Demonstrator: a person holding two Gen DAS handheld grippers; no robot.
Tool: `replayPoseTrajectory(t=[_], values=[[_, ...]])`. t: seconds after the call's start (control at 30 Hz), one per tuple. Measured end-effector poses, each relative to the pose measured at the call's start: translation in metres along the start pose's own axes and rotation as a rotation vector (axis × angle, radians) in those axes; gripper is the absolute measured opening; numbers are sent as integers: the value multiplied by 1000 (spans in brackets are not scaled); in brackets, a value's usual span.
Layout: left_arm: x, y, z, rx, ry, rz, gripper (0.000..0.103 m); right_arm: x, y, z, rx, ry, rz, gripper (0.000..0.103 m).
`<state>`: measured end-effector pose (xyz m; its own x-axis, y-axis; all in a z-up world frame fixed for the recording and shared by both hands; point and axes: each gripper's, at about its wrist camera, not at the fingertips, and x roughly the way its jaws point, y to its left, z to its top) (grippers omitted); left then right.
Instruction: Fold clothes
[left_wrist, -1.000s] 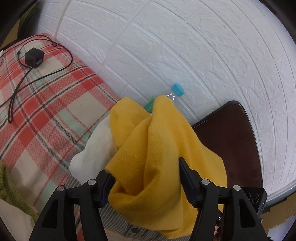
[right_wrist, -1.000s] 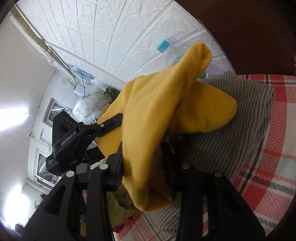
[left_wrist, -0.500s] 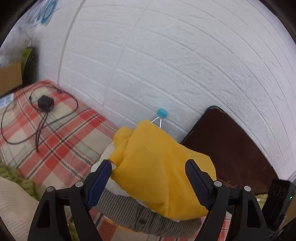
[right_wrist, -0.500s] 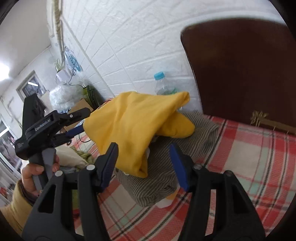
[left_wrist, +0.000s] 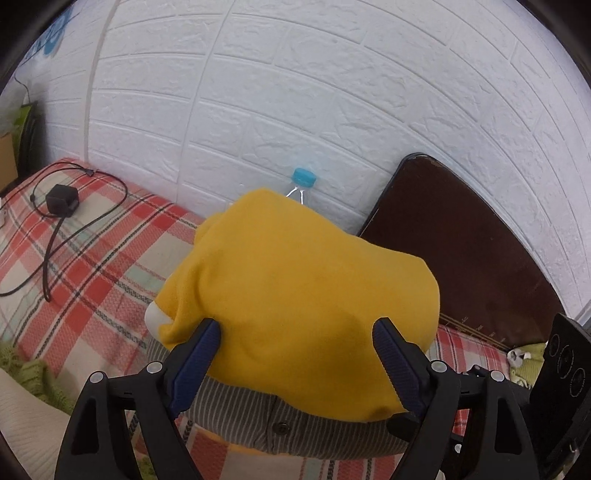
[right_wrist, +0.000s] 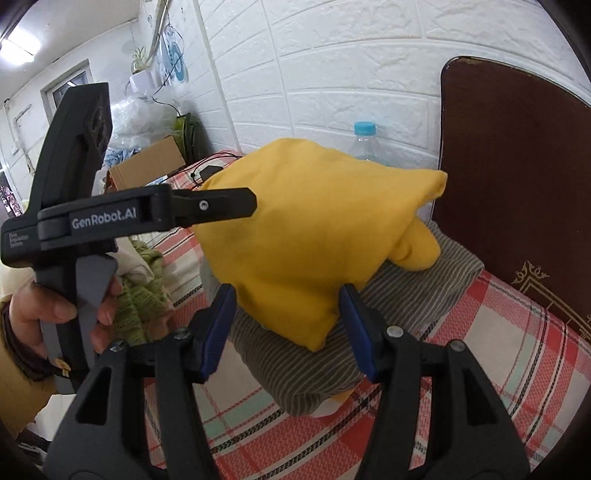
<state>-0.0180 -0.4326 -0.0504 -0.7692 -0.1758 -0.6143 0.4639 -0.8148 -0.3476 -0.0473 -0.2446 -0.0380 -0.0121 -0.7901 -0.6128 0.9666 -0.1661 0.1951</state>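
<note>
A folded yellow garment (left_wrist: 299, 295) lies on top of a grey striped shirt (left_wrist: 295, 432) on the plaid bed. It also shows in the right wrist view (right_wrist: 314, 229) above the striped shirt (right_wrist: 406, 291). My left gripper (left_wrist: 295, 354) is open, its jaws spread wide on either side of the yellow garment's near edge, holding nothing. My right gripper (right_wrist: 288, 317) is open too, its jaws on either side of the garment's lower corner. The left gripper's body (right_wrist: 92, 218) shows in the right wrist view, held by a hand.
A plaid bedsheet (left_wrist: 85, 258) covers the bed. A black charger with cable (left_wrist: 61, 201) lies at the far left. A water bottle (left_wrist: 301, 184) stands against the white brick wall. A dark wooden headboard (left_wrist: 461, 251) is at the right. Green knitwear (right_wrist: 140, 291) lies at the left.
Both grippers let go of the yellow garment, opened wide and pulled back. The garment now rests on the striped shirt.
</note>
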Motion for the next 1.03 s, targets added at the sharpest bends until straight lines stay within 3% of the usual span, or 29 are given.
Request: replayPoseTrajectory(t=[0.07,0.17,0.3,0.37,0.6,1.03], values=[[-8,-3,-4,7,-18,1,87,-7,3,2,0,-19,9,60],[-19,-8,-11,20,-43,7,89,-25,10,1,3,-50,15,72],[-33,-27,-31,87,-44,59,89,-49,17,-8,1,-85,19,76],[-40,-35,-43,105,-39,47,89,-58,21,-16,-5,-87,24,79],[-69,-51,-64,96,-64,-28,89,-75,30,-36,3,-93,28,79],[-111,-69,-84,141,-159,41,89,-102,42,-42,-1,-141,11,81]])
